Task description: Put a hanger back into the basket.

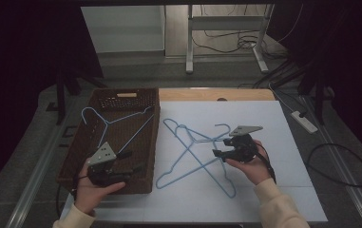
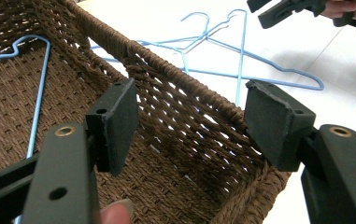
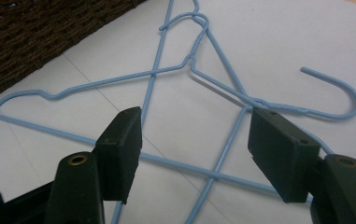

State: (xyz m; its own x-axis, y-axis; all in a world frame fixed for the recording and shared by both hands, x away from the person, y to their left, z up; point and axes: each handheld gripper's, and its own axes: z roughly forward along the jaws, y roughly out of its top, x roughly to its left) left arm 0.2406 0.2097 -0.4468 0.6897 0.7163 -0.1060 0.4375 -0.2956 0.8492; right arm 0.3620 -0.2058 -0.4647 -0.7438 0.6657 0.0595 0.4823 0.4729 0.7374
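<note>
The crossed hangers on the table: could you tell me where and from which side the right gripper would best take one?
Probably a straight wire run away from the crossing. The two hangers lie flat and overlapped on the white table, so come from above, the jaws astride a single wire. The right gripper is open above them; the bar between its jaws looks a fair choice.

Two light-blue wire hangers (image 1: 195, 154) lying flat and crossed over each other on the white worktop (image 1: 283, 190), hooks pointing away, just beside the brown wicker basket (image 1: 150, 142)

Blue hangers (image 1: 195, 152) lie crossed beside basket (image 1: 151, 142).
</note>
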